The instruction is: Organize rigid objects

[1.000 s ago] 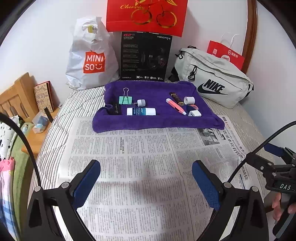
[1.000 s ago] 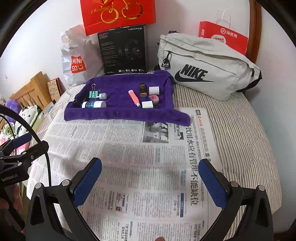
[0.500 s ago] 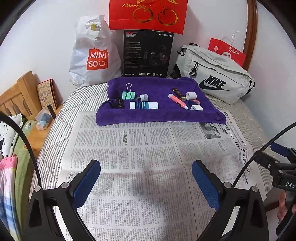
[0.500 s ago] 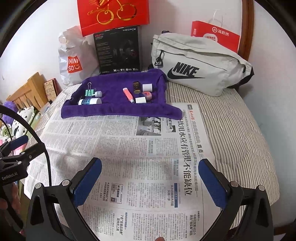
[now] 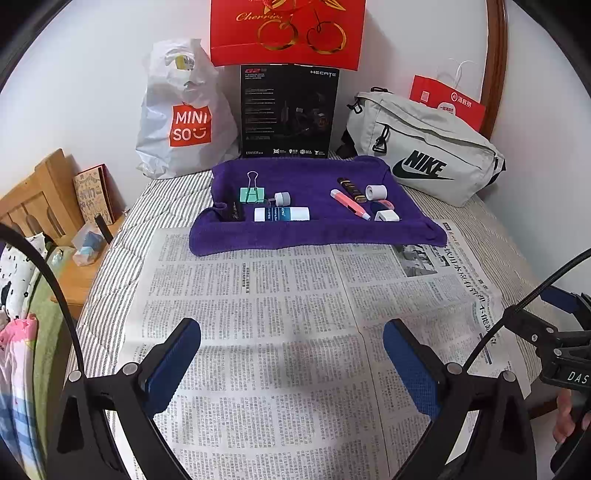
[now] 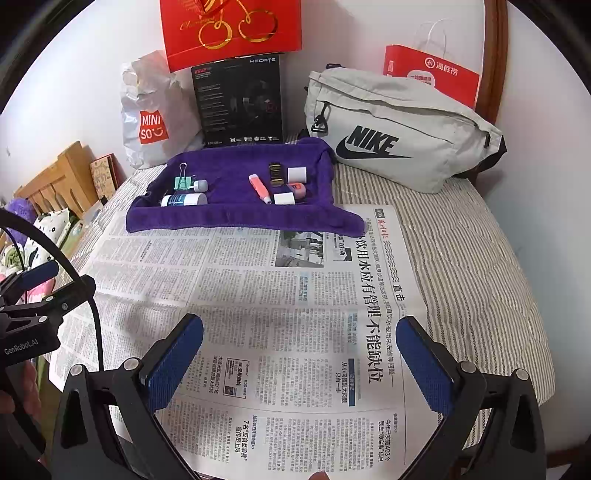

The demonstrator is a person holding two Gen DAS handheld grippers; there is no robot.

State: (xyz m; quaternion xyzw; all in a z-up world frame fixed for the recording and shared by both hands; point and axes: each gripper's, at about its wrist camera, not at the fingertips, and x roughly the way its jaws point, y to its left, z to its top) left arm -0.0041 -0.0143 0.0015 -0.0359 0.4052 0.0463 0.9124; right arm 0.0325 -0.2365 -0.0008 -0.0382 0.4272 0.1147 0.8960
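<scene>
The left gripper (image 5: 291, 354) hangs over the newspaper (image 5: 280, 314) with its blue pads spread wide and nothing between them; the right gripper (image 6: 299, 354) is likewise wide apart and empty above the same sheet, and shows again at 4 o'clock in the left view, cut off by the frame; the newspaper covers the middle of the striped bed (image 6: 480, 280), leaving bare mattress along its right edge and a strip at 9 o'clock, so the broad printed area under both grippers lies free; at 12 o'clock the purple towel (image 5: 314, 232) overlaps the paper's far edge, its front hem folded and its right corner trailing onto the print; on it, toward 11 o'clock, lie a green binder clip (image 5: 252, 192), a small grey-capped piece (image 5: 282, 198) just beside it, and a white-and-teal tube (image 5: 282, 214) in front; a dark item at the towel's left fold is too shadowed to name; toward 1 o'clock sit a pink highlighter (image 5: 349, 204), a dark stick (image 5: 351, 189), a white roll (image 5: 376, 192) and a white block (image 5: 387, 215), with a pink object partly hidden between them; behind, against the wall, stand a Miniso bag (image 5: 184, 122), a black box (image 5: 290, 110), and a Nike pouch (image 5: 421, 158); the red bag (image 5: 288, 33) above is cropped at the top.
</scene>
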